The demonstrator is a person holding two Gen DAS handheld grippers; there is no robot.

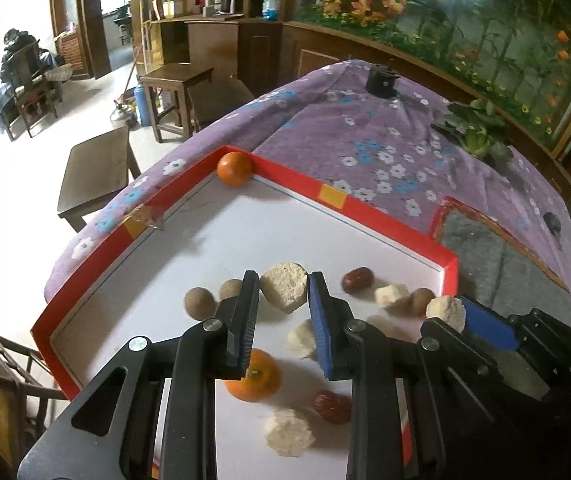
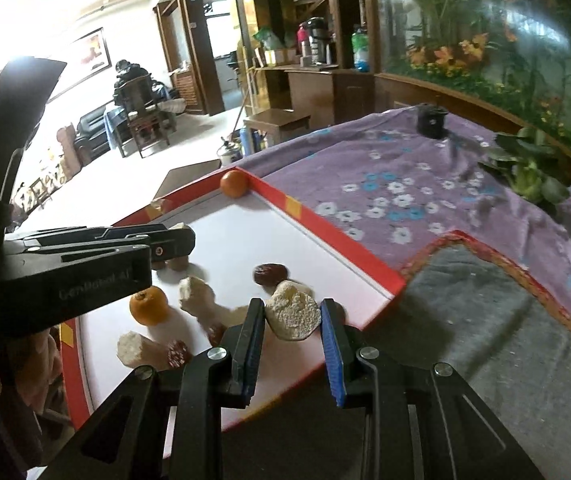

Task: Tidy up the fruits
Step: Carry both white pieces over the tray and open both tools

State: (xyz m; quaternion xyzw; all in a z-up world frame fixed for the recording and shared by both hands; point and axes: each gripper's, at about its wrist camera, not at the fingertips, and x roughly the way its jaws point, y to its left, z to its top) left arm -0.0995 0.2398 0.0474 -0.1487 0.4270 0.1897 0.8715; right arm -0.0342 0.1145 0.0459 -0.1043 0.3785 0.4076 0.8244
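Observation:
A red-rimmed white tray (image 1: 385,216) lies on the purple floral cloth. My left gripper (image 1: 284,280) is shut on a pale crumbly chunk (image 1: 284,286) and holds it above the tray. My right gripper (image 2: 292,305) is shut on another pale chunk (image 2: 293,316) near the tray's right corner; it also shows in the left wrist view (image 1: 447,312). In the tray lie an orange (image 1: 254,376), a second orange (image 1: 234,168) in the far corner, red dates (image 1: 357,280), brown round fruits (image 1: 199,302) and more pale chunks (image 1: 288,432).
A grey mat with a red border (image 2: 505,312) lies right of the tray. A leafy green plant (image 2: 533,172) and a black cylinder (image 2: 431,120) sit further back on the cloth. Wooden stools and chairs stand on the floor to the left.

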